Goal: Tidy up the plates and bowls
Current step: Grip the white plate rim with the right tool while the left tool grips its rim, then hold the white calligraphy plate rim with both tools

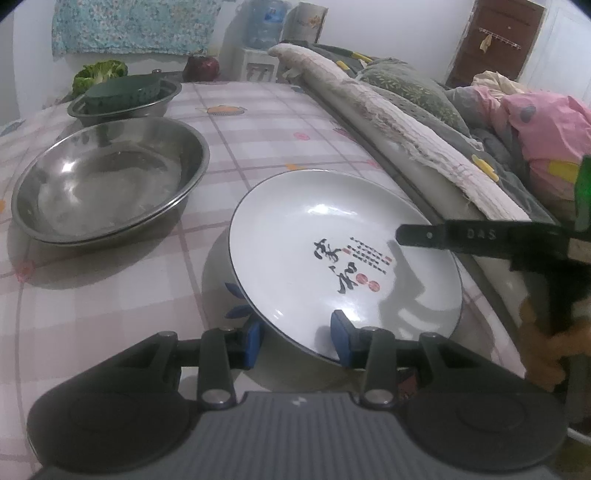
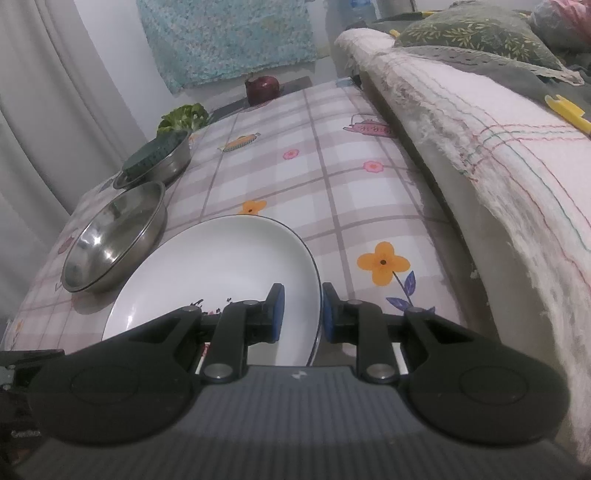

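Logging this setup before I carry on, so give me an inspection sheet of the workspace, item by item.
Surface: table under a checked floral cloth.
Job's things: white plate, lifted and tilted; empty steel basin beside it; farther steel bowl holding a green strainer.
Clutter: broccoli and a red onion at the far end.
Grippers: left tongs clamp the plate's near rim; right tongs clamp its opposite rim.
Cables: nothing seen.
Surroundings: sofa with a towel alongside the table, cushions, water dispenser, curtain.
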The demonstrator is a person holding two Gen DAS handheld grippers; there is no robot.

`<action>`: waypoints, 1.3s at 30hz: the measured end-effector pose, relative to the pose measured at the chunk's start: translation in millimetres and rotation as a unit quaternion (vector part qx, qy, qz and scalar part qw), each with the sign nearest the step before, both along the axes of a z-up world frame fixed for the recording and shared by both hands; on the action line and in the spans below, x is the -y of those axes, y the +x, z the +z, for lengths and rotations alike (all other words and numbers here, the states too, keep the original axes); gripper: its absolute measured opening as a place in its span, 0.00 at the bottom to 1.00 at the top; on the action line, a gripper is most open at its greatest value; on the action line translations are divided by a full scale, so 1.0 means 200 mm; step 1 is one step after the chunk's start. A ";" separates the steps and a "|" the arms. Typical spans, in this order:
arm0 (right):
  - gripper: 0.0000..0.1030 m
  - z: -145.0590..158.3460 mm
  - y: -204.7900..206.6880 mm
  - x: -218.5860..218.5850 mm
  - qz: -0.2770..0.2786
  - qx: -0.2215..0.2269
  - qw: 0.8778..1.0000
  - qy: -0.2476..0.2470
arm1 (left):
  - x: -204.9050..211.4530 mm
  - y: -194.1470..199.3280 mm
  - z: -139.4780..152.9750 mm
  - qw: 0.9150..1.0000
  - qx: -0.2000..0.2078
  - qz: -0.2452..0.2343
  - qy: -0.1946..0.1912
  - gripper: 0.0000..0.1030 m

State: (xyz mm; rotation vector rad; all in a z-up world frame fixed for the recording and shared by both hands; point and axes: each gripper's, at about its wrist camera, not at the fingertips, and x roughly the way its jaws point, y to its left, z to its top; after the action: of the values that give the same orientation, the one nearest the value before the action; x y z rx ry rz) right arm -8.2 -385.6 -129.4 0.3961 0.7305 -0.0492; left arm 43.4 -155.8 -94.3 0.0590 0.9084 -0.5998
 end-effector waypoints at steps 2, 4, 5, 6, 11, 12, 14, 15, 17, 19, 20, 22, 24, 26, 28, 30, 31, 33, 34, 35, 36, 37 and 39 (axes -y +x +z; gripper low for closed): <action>0.20 0.00 -0.02 0.00 -0.001 -0.001 1.000 0.001 | 0.01 0.02 0.00 1.000 0.002 0.001 0.002 0.39; 0.20 -0.01 -0.04 -0.01 -0.003 -0.004 1.000 0.003 | 0.01 0.03 -0.01 1.000 0.007 0.002 0.005 0.39; 0.20 -0.01 -0.05 -0.01 -0.004 -0.005 1.000 0.003 | 0.02 0.04 -0.01 1.000 0.010 0.002 0.007 0.39; 0.20 -0.02 -0.07 -0.01 -0.004 -0.004 1.000 0.004 | 0.02 0.05 -0.01 1.000 0.012 0.002 0.009 0.39; 0.20 -0.02 -0.11 -0.02 -0.002 -0.004 1.000 0.003 | 0.03 0.10 -0.01 1.000 0.018 0.004 0.013 0.39; 0.20 -0.02 -0.11 -0.03 0.000 -0.004 1.000 0.001 | 0.03 0.11 -0.01 1.000 0.019 0.004 0.013 0.39; 0.21 -0.01 -0.11 -0.05 0.002 -0.005 1.000 -0.005 | 0.04 0.14 -0.01 1.000 0.019 0.006 0.012 0.39; 0.21 -0.01 -0.11 -0.06 0.002 -0.005 1.000 -0.010 | 0.04 0.15 -0.01 1.000 0.019 0.007 0.011 0.39; 0.22 -0.01 -0.11 -0.06 0.002 -0.005 1.000 -0.014 | 0.03 0.17 -0.01 1.000 0.021 0.011 0.009 0.39; 0.21 -0.01 -0.11 -0.07 0.001 -0.004 1.000 -0.010 | 0.04 0.19 -0.01 1.000 0.024 0.015 0.008 0.39; 0.21 -0.01 -0.11 -0.06 0.001 -0.004 1.000 -0.008 | 0.03 0.21 -0.01 1.000 0.024 0.017 0.006 0.39; 0.21 -0.01 -0.11 -0.06 0.000 -0.003 1.000 -0.007 | 0.03 0.23 -0.02 1.000 0.021 0.022 0.000 0.39; 0.22 -0.01 -0.11 -0.06 0.000 -0.003 1.000 -0.008 | 0.03 0.25 -0.01 1.000 0.013 0.020 -0.014 0.38; 0.22 -0.01 -0.11 -0.06 0.001 -0.004 1.000 -0.008 | 0.02 0.25 -0.01 1.000 0.010 0.020 -0.017 0.37; 0.22 -0.02 -0.11 -0.06 0.004 -0.004 1.000 -0.008 | 0.01 0.23 0.00 1.000 0.009 0.018 -0.016 0.38; 0.22 -0.02 -0.10 -0.06 0.008 -0.003 1.000 -0.009 | 0.00 0.21 0.00 1.000 0.004 0.017 -0.013 0.38; 0.22 -0.02 -0.09 -0.06 0.011 -0.003 1.000 -0.012 | -0.01 0.20 0.01 1.000 0.001 0.017 -0.012 0.38; 0.22 -0.01 -0.06 -0.06 0.018 -0.002 1.000 -0.017 | -0.03 0.17 0.01 1.000 -0.004 0.019 -0.010 0.38; 0.22 -0.01 -0.05 -0.06 0.023 -0.001 1.000 -0.019 | -0.04 0.15 0.02 1.000 -0.008 0.020 -0.009 0.38; 0.22 -0.01 -0.03 -0.07 0.026 0.000 0.999 -0.021 | -0.06 0.14 0.02 1.000 -0.011 0.019 -0.009 0.38; 0.22 -0.01 -0.01 -0.07 0.030 0.002 0.999 -0.023 | -0.07 0.12 0.02 1.000 -0.014 0.018 -0.010 0.38; 0.22 -0.01 0.01 -0.07 0.034 0.005 0.999 -0.024 | -0.09 0.10 0.02 1.000 -0.017 0.017 -0.013 0.38; 0.22 -0.02 0.04 -0.08 0.040 0.011 0.999 -0.029 | -0.11 0.08 0.02 0.999 -0.022 0.015 -0.018 0.38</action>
State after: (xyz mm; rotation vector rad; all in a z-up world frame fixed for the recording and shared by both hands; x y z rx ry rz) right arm -0.4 -369.8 -132.8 0.3120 0.7216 0.0098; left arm 59.4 -133.1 -89.8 -0.0012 0.9397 -0.5912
